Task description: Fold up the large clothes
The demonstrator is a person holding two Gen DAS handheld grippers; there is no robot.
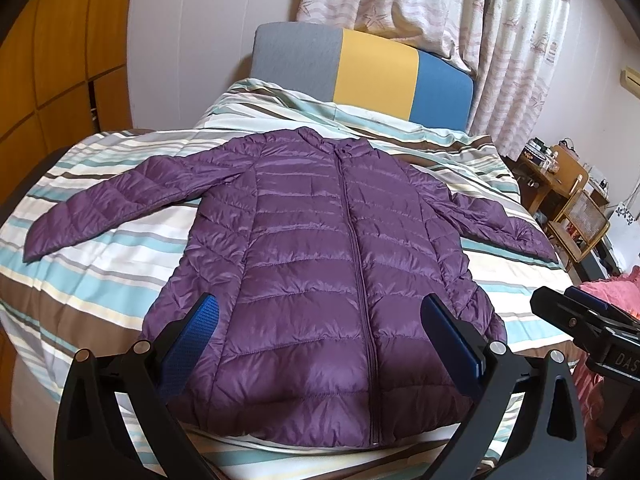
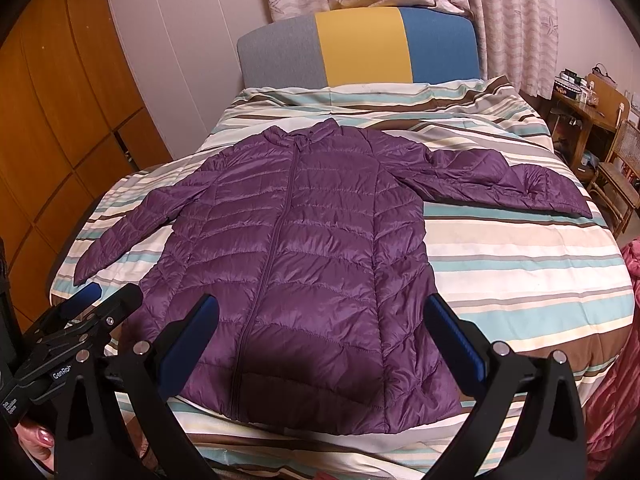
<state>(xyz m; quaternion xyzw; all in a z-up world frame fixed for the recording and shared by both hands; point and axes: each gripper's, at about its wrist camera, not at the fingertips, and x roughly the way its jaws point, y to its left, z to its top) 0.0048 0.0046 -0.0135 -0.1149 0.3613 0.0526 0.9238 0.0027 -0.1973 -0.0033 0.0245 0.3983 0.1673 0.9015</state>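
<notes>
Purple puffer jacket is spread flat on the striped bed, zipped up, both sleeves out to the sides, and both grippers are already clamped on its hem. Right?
Not quite. The left gripper and right gripper are both open and hold nothing; each wrist view shows blue pads spread wide above the hem. The rest stands: the purple jacket lies flat on the striped bed, zipped, sleeves out.

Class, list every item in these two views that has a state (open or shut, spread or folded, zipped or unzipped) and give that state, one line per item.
purple jacket: spread flat on the bed, front up, unfolded
zipper: zipped closed
sleeves: both stretched outward
left gripper: open, holding nothing
right gripper: open, holding nothing
curtains: drawn shut
</notes>
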